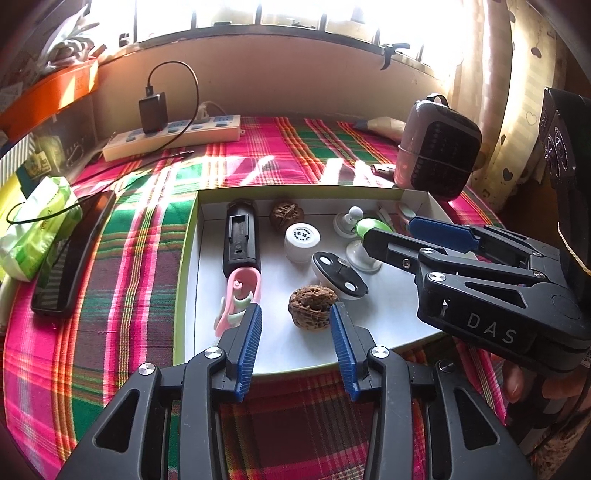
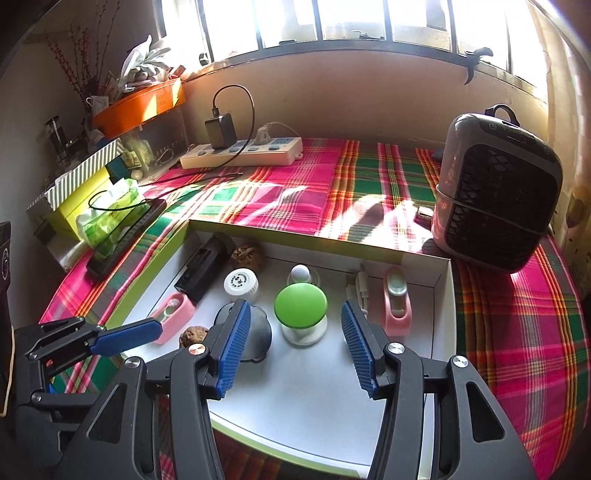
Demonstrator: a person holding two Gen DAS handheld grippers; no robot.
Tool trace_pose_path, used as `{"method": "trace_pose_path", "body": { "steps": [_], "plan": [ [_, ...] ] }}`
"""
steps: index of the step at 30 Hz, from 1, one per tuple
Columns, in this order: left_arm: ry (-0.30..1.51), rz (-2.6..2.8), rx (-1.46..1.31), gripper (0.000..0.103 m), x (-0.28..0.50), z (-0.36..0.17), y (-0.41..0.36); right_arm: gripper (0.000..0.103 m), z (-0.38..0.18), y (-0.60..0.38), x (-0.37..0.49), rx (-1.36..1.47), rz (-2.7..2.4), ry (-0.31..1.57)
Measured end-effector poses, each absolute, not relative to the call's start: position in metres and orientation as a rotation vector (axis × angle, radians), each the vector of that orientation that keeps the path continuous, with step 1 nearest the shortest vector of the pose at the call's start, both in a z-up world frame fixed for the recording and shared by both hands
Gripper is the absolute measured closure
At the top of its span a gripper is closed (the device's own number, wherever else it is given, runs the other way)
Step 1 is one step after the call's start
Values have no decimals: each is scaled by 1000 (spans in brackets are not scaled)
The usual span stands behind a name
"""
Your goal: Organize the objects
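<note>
Walnut [image 1: 313,306] lies near the white box's [image 1: 192,258] front edge, between the left gripper's [image 1: 295,332] parted jaws; lower squarely before closing. Right gripper [image 2: 291,339], also apart, frames the green-capped piece [image 2: 301,304]

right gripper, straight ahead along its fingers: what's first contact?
Most likely the green-capped knob, standing in the white tray centred ahead of the open right gripper. Depth is unclear; the tray floor might come first.

Sunlit barred window [image 2: 332,22], beige wall [image 2: 351,96], plaid tablecloth [image 2: 369,177], heart-print curtain [image 1: 517,110]
</note>
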State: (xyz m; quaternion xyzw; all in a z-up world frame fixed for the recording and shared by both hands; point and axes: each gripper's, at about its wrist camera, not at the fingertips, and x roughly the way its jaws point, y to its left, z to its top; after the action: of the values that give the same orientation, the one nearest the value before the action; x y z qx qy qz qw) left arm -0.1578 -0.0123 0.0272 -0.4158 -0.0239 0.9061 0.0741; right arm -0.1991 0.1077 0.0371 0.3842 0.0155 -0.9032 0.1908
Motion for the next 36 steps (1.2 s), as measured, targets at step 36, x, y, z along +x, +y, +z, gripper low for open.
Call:
{"method": "trace_pose_path", "body": {
  "steps": [36],
  "plan": [
    [-41, 2822, -1237, 66, -82, 34, -8, 50, 34, 119, -101, 1142, -2653, 83]
  ]
}}
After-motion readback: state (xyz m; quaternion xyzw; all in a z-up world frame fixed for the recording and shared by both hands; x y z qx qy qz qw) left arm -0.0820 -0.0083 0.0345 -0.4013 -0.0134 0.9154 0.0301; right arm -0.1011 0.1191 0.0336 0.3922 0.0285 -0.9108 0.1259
